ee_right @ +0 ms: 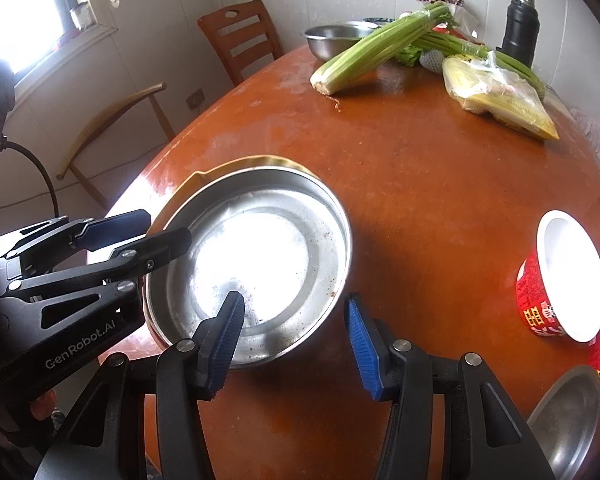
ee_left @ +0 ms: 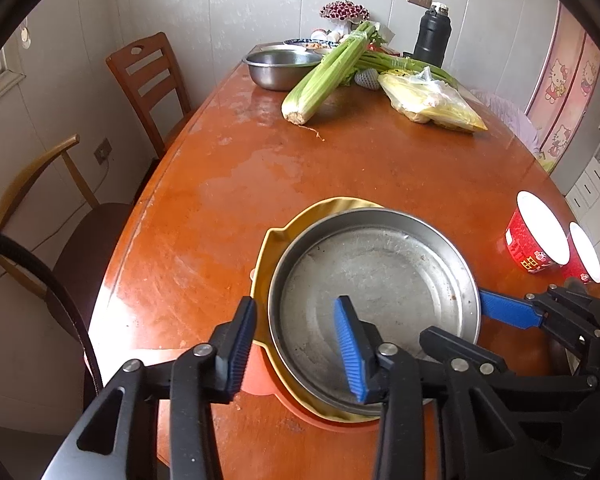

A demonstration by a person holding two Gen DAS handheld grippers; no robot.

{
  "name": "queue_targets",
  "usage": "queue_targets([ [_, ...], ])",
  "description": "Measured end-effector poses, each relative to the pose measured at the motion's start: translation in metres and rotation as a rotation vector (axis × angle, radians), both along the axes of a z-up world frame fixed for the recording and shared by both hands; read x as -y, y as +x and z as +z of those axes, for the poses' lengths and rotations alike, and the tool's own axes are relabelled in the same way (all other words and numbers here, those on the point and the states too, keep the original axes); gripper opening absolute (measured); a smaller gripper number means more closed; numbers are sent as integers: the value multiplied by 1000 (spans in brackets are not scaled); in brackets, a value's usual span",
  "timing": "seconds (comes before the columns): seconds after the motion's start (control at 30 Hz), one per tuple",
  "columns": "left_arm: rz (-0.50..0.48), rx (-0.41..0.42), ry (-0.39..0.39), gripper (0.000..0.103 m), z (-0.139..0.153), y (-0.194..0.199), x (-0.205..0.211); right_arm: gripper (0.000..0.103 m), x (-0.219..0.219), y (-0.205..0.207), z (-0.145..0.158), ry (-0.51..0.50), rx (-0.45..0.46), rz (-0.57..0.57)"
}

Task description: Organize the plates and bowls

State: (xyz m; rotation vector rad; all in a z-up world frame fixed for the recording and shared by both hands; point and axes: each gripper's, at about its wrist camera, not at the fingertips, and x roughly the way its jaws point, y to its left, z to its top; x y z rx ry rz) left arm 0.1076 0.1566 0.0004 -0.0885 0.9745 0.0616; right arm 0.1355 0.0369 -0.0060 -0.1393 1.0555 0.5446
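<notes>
Celery [ee_left: 332, 72], bagged corn [ee_left: 432, 100], black flask [ee_left: 432, 36], 2 chairs [ee_left: 148, 80]

Bare table [ee_left: 260, 168] between steel pan [ee_left: 374, 280] and far celery [ee_left: 328, 76]; red cups [ee_left: 536, 236] crowding the right.

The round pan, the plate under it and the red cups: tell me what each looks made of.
Round pan: bare metal, probably steel; dull grey, scuffed, glaring in the right wrist view.
Yellow plate under it: likely plastic or melamine; matte, wavy rim.
Red cup: seemingly paper; printed outside, plain white inside.
</notes>
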Motion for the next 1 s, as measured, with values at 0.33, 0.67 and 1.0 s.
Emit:
queue_targets([
  [0.33, 11, 27, 11, 46, 11, -9, -1, 54, 8, -5, 12, 16, 28, -17],
  [0.67, 42, 31, 33, 52, 15, -23, -5, 54, 13, -8, 16, 25, 31, -24],
  [1.0, 82, 32, 59, 58, 16, -35, -8, 54, 16, -12, 17, 23, 37, -21],
])
